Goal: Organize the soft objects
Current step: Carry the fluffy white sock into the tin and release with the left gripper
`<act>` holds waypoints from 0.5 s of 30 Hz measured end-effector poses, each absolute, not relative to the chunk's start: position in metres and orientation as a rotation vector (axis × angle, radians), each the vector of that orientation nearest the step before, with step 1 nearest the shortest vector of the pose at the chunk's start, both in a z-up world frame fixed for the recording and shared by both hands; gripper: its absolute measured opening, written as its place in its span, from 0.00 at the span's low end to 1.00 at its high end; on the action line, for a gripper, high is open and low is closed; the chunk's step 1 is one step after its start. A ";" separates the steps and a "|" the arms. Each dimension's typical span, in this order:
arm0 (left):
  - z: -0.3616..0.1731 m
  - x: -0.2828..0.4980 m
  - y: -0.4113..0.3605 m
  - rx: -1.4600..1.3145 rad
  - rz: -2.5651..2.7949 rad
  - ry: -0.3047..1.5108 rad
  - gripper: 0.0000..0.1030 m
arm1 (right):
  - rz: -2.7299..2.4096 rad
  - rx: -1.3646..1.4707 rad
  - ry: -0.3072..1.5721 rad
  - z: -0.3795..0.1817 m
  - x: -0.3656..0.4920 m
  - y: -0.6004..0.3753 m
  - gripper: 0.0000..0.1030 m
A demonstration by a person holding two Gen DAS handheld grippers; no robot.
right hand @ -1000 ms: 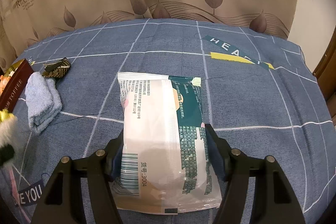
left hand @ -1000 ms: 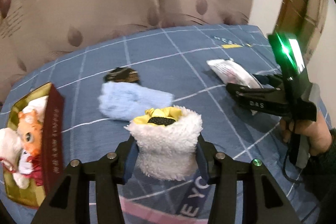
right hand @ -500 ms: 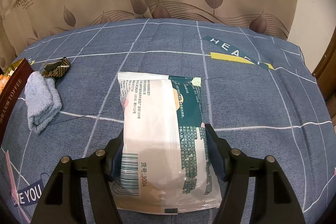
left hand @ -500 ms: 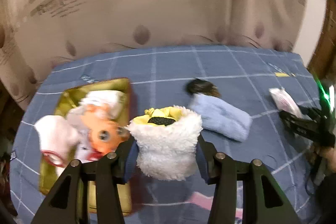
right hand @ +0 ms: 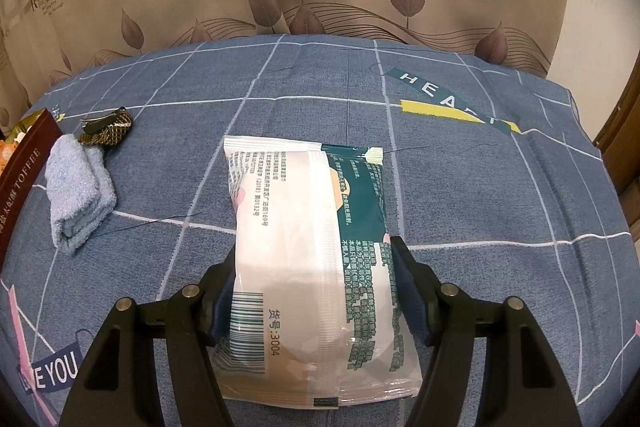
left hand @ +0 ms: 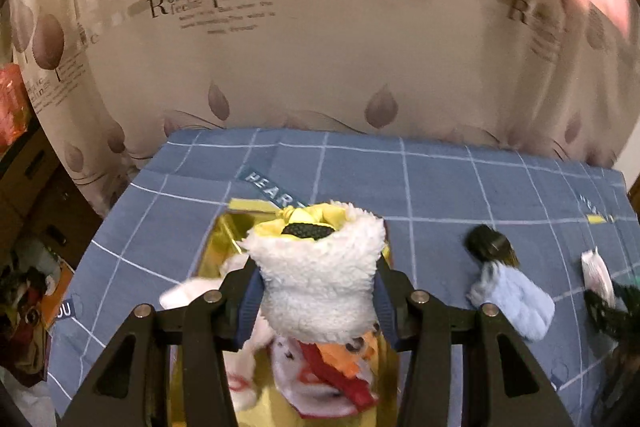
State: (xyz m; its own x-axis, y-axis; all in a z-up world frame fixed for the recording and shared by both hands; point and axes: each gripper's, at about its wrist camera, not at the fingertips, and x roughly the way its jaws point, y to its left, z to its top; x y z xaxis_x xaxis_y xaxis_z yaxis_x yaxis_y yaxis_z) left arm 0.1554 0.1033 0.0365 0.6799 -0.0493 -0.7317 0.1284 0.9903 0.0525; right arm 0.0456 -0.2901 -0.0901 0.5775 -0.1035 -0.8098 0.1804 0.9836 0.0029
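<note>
Plush [left hand: 320,291] clamped in my left gripper [left hand: 316,303] over the box [left hand: 218,247]; next, lower and release; right gripper [right hand: 312,291] grips the packet [right hand: 304,247]

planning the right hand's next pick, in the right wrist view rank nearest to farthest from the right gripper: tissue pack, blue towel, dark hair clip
1. White-and-green plastic tissue pack, between the fingers.
2. Folded light-blue towel, left.
3. Dark checked hair clip, far left, just behind the towel.

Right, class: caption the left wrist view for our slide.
Left gripper holds a fluffy white plush above the gold box.
</note>
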 end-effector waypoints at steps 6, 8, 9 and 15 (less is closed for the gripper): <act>0.032 0.184 0.117 0.062 -0.077 0.864 0.48 | -0.166 0.089 0.942 -0.090 0.046 -0.290 0.63; 0.025 0.189 0.120 0.044 -0.074 0.890 0.48 | -0.166 0.089 0.941 -0.090 0.045 -0.290 0.63; 0.022 0.192 0.121 0.040 -0.068 0.904 0.48 | -0.167 0.087 0.942 -0.090 0.046 -0.289 0.63; 0.005 0.208 0.139 -0.029 -0.022 0.959 0.48 | -0.167 0.087 0.942 -0.090 0.046 -0.290 0.63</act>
